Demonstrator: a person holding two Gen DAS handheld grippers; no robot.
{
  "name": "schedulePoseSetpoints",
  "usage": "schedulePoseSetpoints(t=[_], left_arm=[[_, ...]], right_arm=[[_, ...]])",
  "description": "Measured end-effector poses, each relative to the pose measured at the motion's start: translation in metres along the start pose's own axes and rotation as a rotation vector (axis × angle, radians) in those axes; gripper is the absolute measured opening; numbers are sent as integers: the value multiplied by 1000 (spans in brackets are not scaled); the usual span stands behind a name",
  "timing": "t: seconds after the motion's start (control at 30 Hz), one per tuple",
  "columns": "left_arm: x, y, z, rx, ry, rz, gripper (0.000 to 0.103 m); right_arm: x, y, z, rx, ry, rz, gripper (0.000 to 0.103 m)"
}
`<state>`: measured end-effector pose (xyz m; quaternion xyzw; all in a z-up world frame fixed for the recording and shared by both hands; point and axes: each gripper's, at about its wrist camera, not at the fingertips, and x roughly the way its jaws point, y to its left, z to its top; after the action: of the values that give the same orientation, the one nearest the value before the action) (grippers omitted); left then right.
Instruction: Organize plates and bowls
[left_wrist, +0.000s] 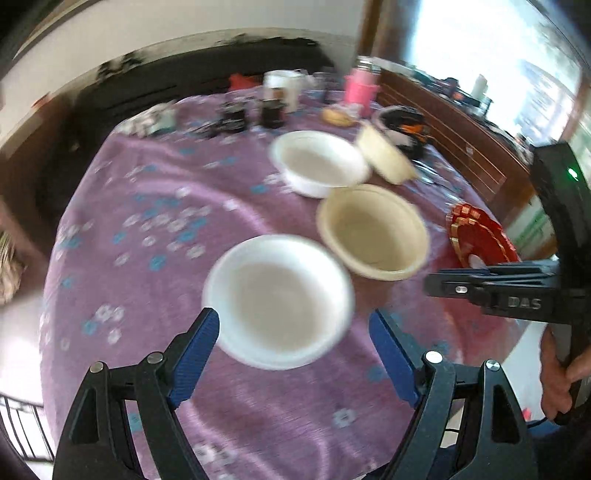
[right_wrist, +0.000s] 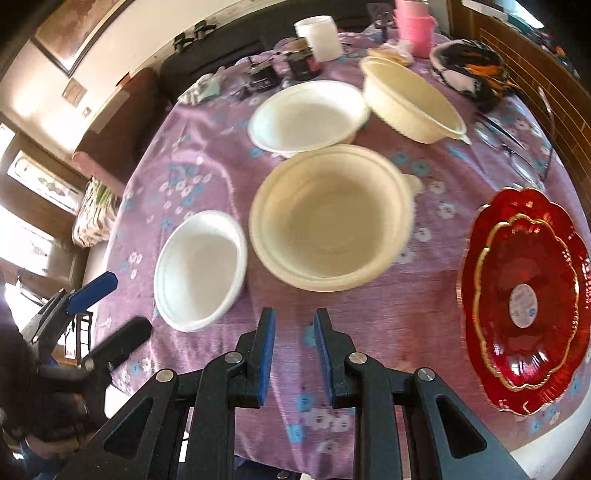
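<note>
Right wrist: 4 bowls (right_wrist: 328, 218), red plates (right_wrist: 524, 295)

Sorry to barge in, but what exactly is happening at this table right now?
A person holds a gripper in each hand above a purple flowered tablecloth, sorting dishes. Neither holds anything yet. The left gripper is open wide over the near white bowl; the right gripper, jaws narrow with nothing between them, points toward the near cream bowl. Another white bowl and a tilted cream bowl sit further back. Two red plates are stacked at the right.
</note>
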<state>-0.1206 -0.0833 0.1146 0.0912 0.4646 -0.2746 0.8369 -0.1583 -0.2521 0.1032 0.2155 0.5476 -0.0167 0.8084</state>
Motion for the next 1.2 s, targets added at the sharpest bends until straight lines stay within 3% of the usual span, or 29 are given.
schedulePoseSetpoints(t=[0.27, 0.47, 0.6, 0.8, 1.07, 1.13, 1.17, 1.2], left_arm=[[9, 66, -16, -124, 59, 78, 83], [19, 78, -16, -96, 84, 81, 83], [26, 82, -7, -79, 87, 65, 83], [46, 84, 7, -35, 100, 39, 81], [78, 78, 15, 24, 159, -4, 53], [85, 75, 14, 35, 175, -22, 39], [88, 72, 13, 42, 185, -36, 36], [89, 70, 12, 46, 189, -48, 31]], right_arm=[[18, 21, -2, 3, 19, 18, 24], [32, 32, -3, 17, 27, 31, 26], [35, 38, -2, 25, 8, 30, 37], [40, 37, 0, 59, -13, 19, 40], [63, 39, 6, 74, 20, 18, 40], [71, 43, 8, 62, 35, 7, 40], [74, 44, 8, 60, 41, -1, 36], [78, 45, 8, 58, 53, 4, 23]])
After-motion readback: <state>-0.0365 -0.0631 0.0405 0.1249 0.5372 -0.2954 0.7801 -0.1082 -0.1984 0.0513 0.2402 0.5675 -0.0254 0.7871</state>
